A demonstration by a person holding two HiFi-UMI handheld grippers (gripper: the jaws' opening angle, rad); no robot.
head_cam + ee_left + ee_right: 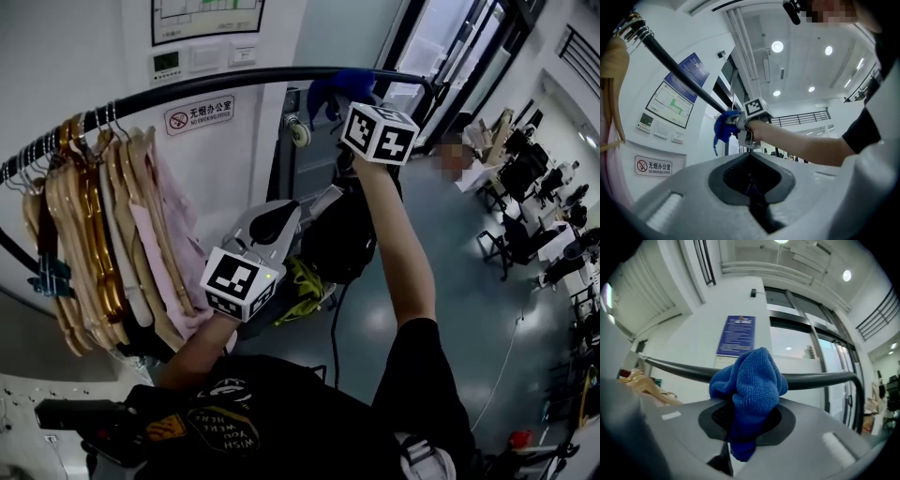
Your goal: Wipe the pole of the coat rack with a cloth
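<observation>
The coat rack's black pole (216, 82) arches across the top of the head view. My right gripper (354, 111) is raised to it and is shut on a bunched blue cloth (333, 92). In the right gripper view the cloth (750, 380) bulges out of the gripper (747, 423) and lies against the pole (815, 379), hiding that stretch of it. My left gripper (272, 220) hangs lower, below the pole, beside the hanging clothes. Its jaws (751, 185) stand together with nothing between them. From there I see the pole (679, 70), the cloth (724, 129) and the right gripper (750, 122).
Several wooden hangers with pale and pink clothes (103, 234) crowd the pole's left end. A no-smoking sign (199, 114) and wall panels are behind the rack. A black and yellow bag (305, 286) sits under it. Desks and chairs (534, 206) fill the far right.
</observation>
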